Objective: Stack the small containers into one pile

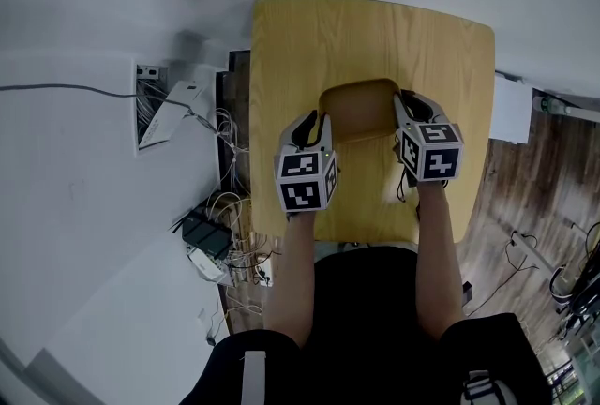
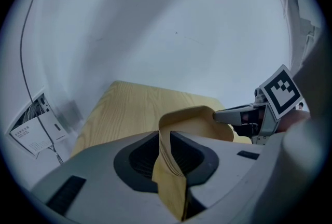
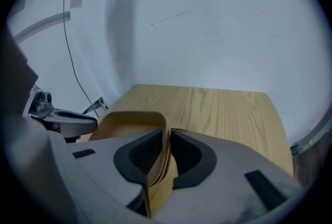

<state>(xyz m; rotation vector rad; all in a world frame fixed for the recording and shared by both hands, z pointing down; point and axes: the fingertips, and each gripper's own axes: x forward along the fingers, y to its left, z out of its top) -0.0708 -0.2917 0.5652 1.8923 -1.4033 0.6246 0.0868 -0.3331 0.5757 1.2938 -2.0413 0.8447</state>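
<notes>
Tan paperboard container (image 1: 359, 108), open-topped, rounded corners, shallow walls; it sits or hangs low over the middle of the light wooden table (image 1: 375, 28); contact with the top cannot be told.

Left gripper (image 1: 314, 127): jaws closed tight on the container's left wall, one inside and one outside, the thin wall running up between the dark pads.

Right gripper (image 1: 411, 108): jaws likewise pinched on the opposite wall; in the right gripper view the clamped edge shows more than one thin layer, so this is probably several containers already nested, though the count is unclear.

Handling, as judged: very light; walls thin and flexible; the left wall bows slightly where pinched; matte fibre surface should give fair grip, not slippery; easily creased or crushed by a hard squeeze; best held at the rim on two opposite walls, as now, gentle pressure.

Table: pale wood grain, smooth, rounded corners.
</notes>
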